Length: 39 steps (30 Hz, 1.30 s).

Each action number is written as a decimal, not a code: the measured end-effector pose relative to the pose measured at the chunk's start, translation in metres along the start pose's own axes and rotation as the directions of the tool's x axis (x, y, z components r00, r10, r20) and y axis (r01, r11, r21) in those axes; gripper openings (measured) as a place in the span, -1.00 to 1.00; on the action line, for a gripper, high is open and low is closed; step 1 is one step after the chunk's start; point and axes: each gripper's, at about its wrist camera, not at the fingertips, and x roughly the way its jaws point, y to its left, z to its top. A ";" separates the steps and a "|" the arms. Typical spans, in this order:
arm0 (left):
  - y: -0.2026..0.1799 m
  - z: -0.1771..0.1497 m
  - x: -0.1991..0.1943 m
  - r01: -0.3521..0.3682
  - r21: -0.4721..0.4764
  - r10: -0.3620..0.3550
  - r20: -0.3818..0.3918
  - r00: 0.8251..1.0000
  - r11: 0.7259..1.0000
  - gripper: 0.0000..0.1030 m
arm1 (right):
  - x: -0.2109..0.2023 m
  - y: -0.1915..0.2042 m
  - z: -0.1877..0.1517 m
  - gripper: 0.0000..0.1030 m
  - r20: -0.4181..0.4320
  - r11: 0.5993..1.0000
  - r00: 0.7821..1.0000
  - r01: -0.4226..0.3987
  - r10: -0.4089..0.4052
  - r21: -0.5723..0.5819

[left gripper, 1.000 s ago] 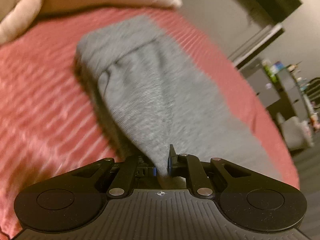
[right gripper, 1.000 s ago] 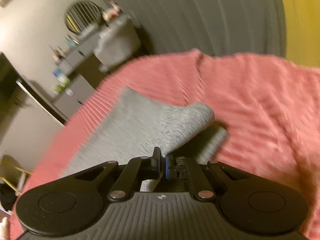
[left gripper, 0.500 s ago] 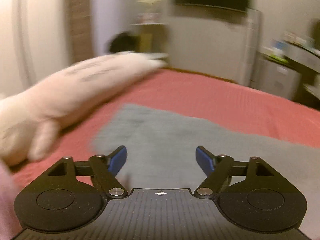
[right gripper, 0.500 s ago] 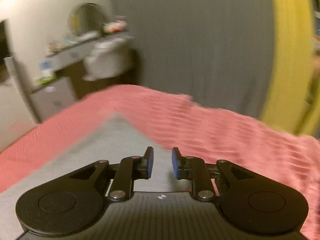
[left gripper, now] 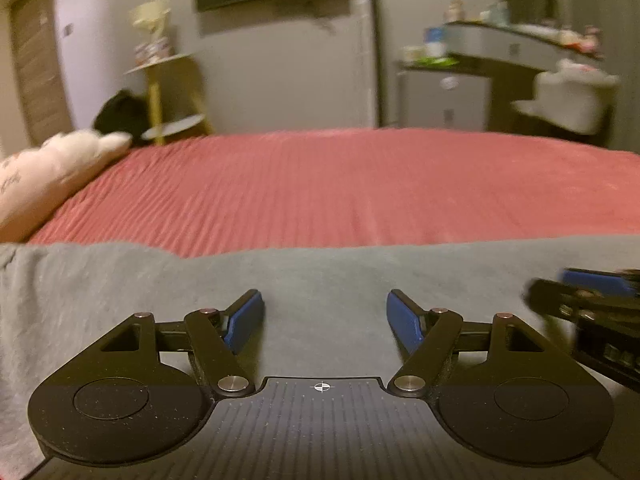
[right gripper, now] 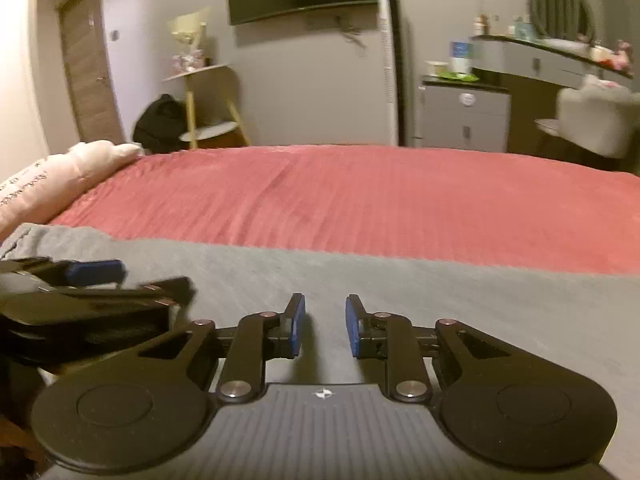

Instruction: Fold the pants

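Observation:
The grey pants (left gripper: 320,276) lie flat on the red bedspread (left gripper: 340,188), spread across the near edge of the bed; they also show in the right wrist view (right gripper: 400,284). My left gripper (left gripper: 325,322) is wide open and empty just above the grey cloth. My right gripper (right gripper: 325,326) is open with a narrower gap, also empty above the cloth. The right gripper's blue pad shows at the right edge of the left wrist view (left gripper: 592,282). The left gripper shows at the left of the right wrist view (right gripper: 96,274).
A pale pillow (left gripper: 52,168) lies on the bed at the far left. Beyond the bed stand a yellow side table (right gripper: 208,104), a black bag (right gripper: 160,128), a grey cabinet (right gripper: 464,116) and a white chair (right gripper: 596,120).
Both grippers were shut on the grey cloth a second ago. They have let go and opened, and both now face level across the bed with the pants lying flat.

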 end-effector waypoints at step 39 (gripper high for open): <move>0.140 -0.039 -0.113 -0.243 -0.484 0.113 -0.283 0.952 0.841 0.95 | -0.250 -0.365 -0.171 -0.05 -0.069 0.290 0.925 0.187 -0.373 0.939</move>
